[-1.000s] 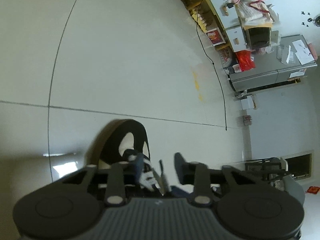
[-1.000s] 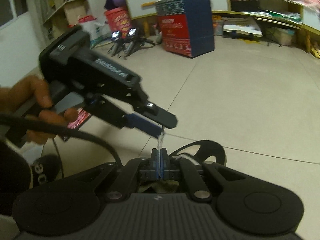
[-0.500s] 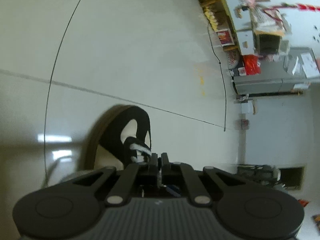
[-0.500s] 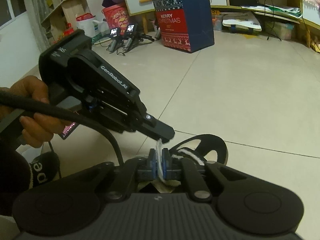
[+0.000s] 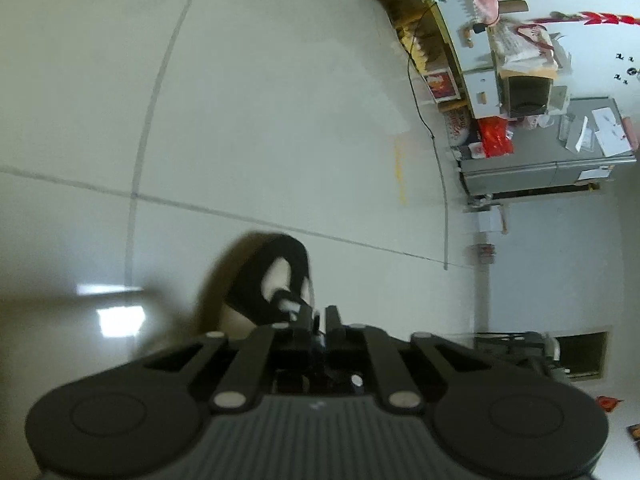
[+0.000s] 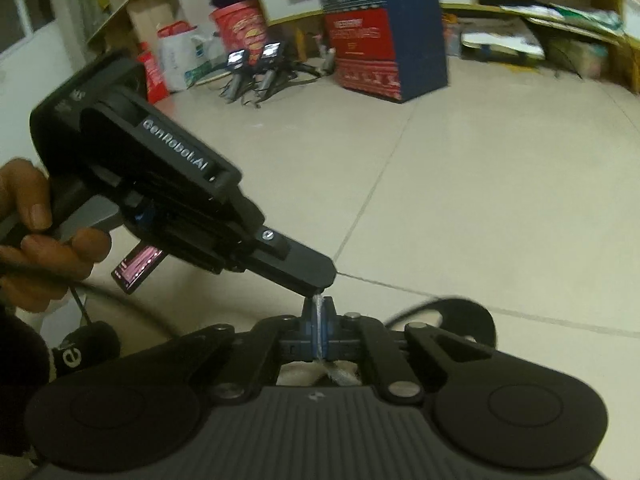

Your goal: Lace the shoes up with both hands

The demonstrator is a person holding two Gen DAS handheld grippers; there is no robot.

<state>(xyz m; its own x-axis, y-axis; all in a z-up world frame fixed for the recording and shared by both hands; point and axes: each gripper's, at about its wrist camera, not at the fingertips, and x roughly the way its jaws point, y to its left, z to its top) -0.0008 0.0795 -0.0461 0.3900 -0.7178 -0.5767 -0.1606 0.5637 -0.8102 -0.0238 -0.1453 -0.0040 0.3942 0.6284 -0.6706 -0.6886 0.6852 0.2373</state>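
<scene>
A black and white shoe (image 5: 272, 280) lies on the tiled floor just beyond my left gripper (image 5: 320, 314). The left jaws are opening, with a narrow gap between them. In the right wrist view the left gripper (image 6: 320, 290) comes in from the left, held by a person's hand (image 6: 36, 232). Its tip touches the top end of the white shoelace (image 6: 319, 305). My right gripper (image 6: 319, 302) is shut on that lace, pinched upright between its blue pads. The lace runs down to the shoe (image 6: 460, 316) behind the fingers.
A red and blue Christmas box (image 6: 384, 48), a red tub (image 6: 240, 28) and tripod gear (image 6: 256, 68) stand at the back. A black cable (image 5: 440, 184) crosses the floor by a grey cabinet (image 5: 540, 172). A dark slipper (image 6: 80, 352) lies at the lower left.
The left jaws went from wide apart to nearly together, then parted slightly. The right pads loosened on the lace half a second ago and have closed again. The left tip moved over the right fingertips.
</scene>
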